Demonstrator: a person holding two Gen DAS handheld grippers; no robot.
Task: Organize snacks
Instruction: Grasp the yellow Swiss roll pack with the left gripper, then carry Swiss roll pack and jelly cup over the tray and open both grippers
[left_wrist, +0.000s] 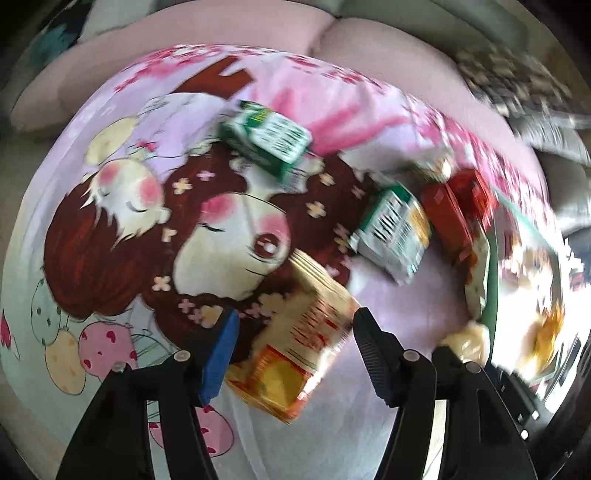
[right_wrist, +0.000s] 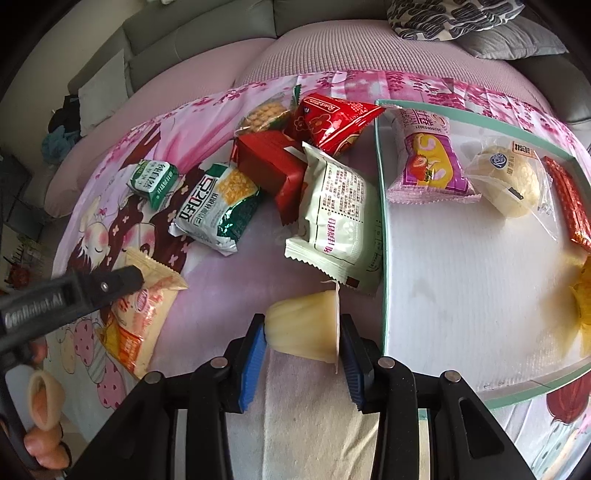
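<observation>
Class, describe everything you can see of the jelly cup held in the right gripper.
The jelly cup is a small, pale yellow, translucent plastic cup with a thin sealed lid whose rim sticks out past the body. It lies tipped on its side, lid toward the tray. The right gripper is shut on it, blue pads pressing its base and its lid. It hangs above the cartoon-printed cloth, just outside the tray's green rim.
</observation>
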